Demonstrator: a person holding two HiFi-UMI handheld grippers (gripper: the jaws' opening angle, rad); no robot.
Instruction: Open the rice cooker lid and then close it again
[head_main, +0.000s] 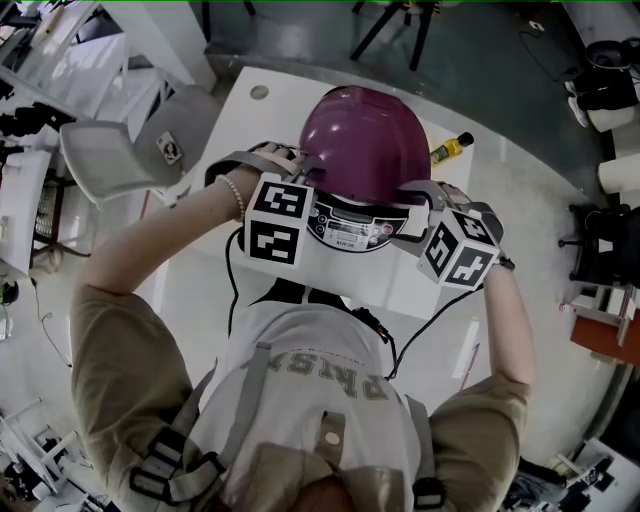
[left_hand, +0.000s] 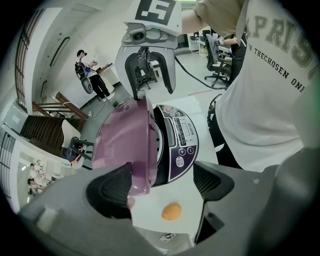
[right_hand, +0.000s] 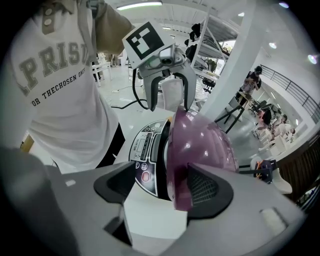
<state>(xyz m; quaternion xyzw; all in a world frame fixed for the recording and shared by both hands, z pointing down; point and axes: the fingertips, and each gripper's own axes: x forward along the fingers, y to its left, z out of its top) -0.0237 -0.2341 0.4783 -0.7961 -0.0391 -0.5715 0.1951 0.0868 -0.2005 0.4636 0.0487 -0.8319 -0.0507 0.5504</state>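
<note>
The rice cooker stands on the white table with its purple lid (head_main: 370, 140) raised a little above the black control panel (head_main: 348, 228). My left gripper (head_main: 285, 160) is at the lid's left side and my right gripper (head_main: 418, 195) at its right. In the left gripper view the lid's rim (left_hand: 127, 145) passes between my left gripper's (left_hand: 162, 187) wide jaws, with only the outer pad (left_hand: 112, 192) against it. In the right gripper view the lid (right_hand: 200, 140) likewise lies between my right gripper's (right_hand: 162, 187) jaws, against the outer pad (right_hand: 205, 187), while the inner pad stands apart.
A yellow bottle (head_main: 452, 148) lies on the table (head_main: 250, 120) behind the cooker. A grey chair (head_main: 110, 160) stands at the left. An orange dot (left_hand: 171, 211) marks the cooker's white body. Cables hang from both grippers toward the person's torso. People stand far off in the room.
</note>
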